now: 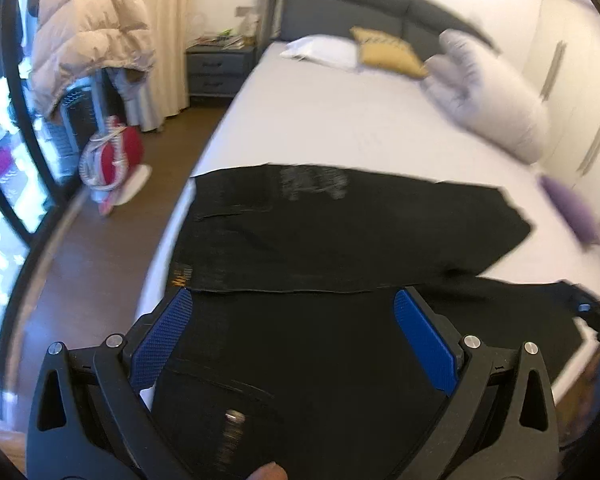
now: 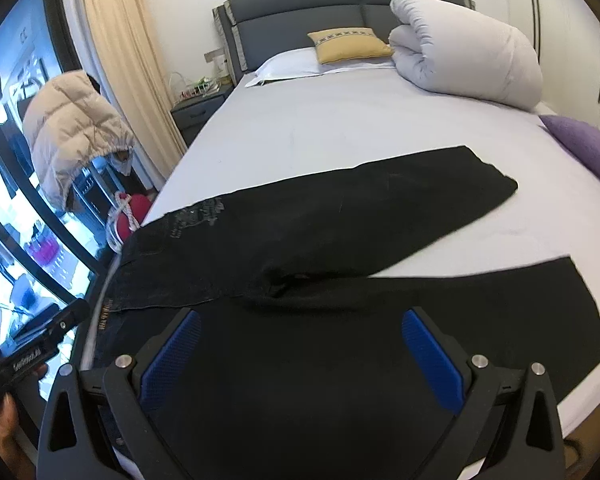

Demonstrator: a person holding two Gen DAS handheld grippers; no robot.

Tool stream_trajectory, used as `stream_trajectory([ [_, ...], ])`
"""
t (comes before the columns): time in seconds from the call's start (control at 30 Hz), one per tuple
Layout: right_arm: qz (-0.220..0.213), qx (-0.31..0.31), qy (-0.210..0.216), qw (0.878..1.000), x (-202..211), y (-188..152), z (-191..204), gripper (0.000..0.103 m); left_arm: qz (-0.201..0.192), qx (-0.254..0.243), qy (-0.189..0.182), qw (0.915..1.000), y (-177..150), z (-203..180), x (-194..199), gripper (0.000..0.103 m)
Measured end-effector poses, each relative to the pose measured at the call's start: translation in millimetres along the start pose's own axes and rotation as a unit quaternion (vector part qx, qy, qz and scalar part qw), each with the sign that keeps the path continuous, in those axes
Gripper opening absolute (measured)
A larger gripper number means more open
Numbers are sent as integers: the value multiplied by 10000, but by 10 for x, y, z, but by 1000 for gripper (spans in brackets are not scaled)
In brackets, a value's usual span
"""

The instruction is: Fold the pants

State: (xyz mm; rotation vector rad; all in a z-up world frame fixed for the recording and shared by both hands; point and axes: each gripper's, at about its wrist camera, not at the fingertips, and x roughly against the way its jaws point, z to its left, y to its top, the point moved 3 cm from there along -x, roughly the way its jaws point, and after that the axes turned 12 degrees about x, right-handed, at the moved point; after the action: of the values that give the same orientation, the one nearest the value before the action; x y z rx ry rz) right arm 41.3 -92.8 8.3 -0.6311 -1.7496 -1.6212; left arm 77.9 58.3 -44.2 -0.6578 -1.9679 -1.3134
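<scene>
Black pants (image 2: 340,240) lie flat on the bed (image 2: 320,128) near its foot end, waistband twd the window side, legs spread apart in a V twd the other side. Far leg angles up the mattress; near leg runs along the bed's edge. Left tongs (image 1: 292,340) hang over the waist/seat area, jaws wide apart, nothing btwn them. Right tongs (image 2: 300,356) sit over the near leg by the crotch, also released, empty. Rolled duvet (image 2: 460,52), yellow cushion (image 2: 348,46) & white pillow (image 2: 288,64) up by the headboard; purple cushion (image 2: 588,148) at the far edge.
</scene>
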Motion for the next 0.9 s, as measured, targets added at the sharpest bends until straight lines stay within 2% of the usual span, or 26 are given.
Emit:
stream_trajectory([
  [0.1, 31, 134, -84, 9999, -134, 91, -29, 103, 348, 151, 199, 9991, 208, 120, -268, 103],
  [0.17, 59, 184, -98, 9998, -237, 165, -62, 103, 152, -71, 402, 9991, 384, 127, -386, 103],
  [0.23, 114, 349, -194, 9991, -336, 223, -82, 103, -26, -238, 395, 9989, 604, 118, -514, 103],
  [0.3, 265, 625, -264, 9973, -478, 279, -88, 103, -164, -617, 429, 9970, 845, 92, -671, 103],
  [0.37, 362, 756, -160, 9964, -583, 326, -107, 101, -212, -1137, 312, 9928, 1138, 36, -894, 102],
  [0.43, 390, 831, -92, 9957, -642, 361, -140, 95, 103, -1406, -54, 9900, 1356, 3, -1135, 85],
  [0.47, 461, 916, -34, 9947, -696, 388, -151, 89, 469, -1564, -251, 9863, 1476, -17, -1338, 82],
  [0.53, 565, 986, 127, 9934, -779, 409, -182, 79, 835, -1870, -323, 9783, 1597, -41, -1616, 72],
  [0.67, 679, 1223, 454, 9891, -923, 445, -203, 67, 1636, -2471, -463, 9540, 1759, -44, -2200, 67],
  [0.73, 697, 1320, 560, 9872, -955, 433, -204, 67, 2007, -2524, -597, 9447, 1764, -7, -2384, 67],
  [0.9, 765, 1476, 788, 9829, -1082, 443, -185, 67, 2571, -2796, -532, 9235, 1809, 65, -2773, 67],
])
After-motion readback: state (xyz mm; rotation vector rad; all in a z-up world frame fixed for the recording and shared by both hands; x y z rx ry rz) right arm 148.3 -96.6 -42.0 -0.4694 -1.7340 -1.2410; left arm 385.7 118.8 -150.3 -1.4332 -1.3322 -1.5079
